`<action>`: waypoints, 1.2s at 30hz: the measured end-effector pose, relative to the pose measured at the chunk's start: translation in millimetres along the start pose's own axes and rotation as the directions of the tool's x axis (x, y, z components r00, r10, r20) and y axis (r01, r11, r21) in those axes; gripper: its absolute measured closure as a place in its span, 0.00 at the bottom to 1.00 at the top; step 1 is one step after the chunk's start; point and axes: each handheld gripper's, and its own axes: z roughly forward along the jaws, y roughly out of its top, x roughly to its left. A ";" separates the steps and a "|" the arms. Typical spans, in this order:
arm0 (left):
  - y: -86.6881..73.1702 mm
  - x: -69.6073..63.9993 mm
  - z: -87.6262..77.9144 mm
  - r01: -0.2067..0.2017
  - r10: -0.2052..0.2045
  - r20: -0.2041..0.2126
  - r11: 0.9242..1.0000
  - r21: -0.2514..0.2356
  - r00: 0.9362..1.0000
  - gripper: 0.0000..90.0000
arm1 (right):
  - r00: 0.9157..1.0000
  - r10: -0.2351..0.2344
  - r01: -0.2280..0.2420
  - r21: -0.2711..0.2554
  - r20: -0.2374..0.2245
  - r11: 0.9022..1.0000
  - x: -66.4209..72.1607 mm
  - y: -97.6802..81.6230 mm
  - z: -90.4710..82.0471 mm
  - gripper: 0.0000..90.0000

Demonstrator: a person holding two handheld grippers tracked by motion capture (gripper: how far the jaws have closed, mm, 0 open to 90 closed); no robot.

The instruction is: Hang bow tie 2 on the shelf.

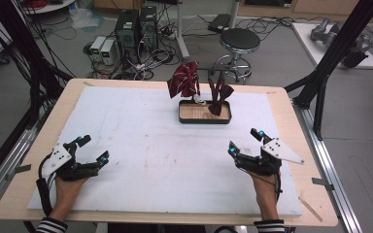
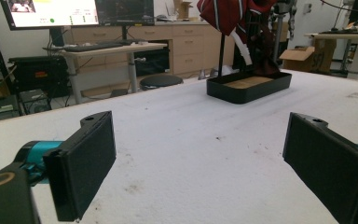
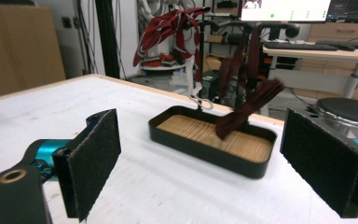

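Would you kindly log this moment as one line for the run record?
left gripper: open, resting near table edge | right gripper: open, resting near table edge | black tray: far centre, stand draped with dark red ties | nothing held

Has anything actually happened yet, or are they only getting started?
It looks like the very start. Nothing seems done: the dark red cloth pieces hang on the stand over the black tray. Nothing is in hand either: the left gripper and right gripper sit open on the white mat, well short of the tray.
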 end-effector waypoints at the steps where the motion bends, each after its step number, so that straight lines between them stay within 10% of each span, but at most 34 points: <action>1: 0.0 0.1 -0.2 0.004 -0.004 0.000 1.000 -0.002 1.000 0.11 | 1.000 -0.002 0.002 -0.011 0.004 1.000 1.0 -6.0 -3.3 0.12; 36: -0.1 -0.2 -1.1 0.002 -0.002 -0.009 1.000 -0.007 1.000 0.11 | 0.999 -0.003 0.006 -0.077 0.036 0.997 -2.3 -62.0 -22.2 0.12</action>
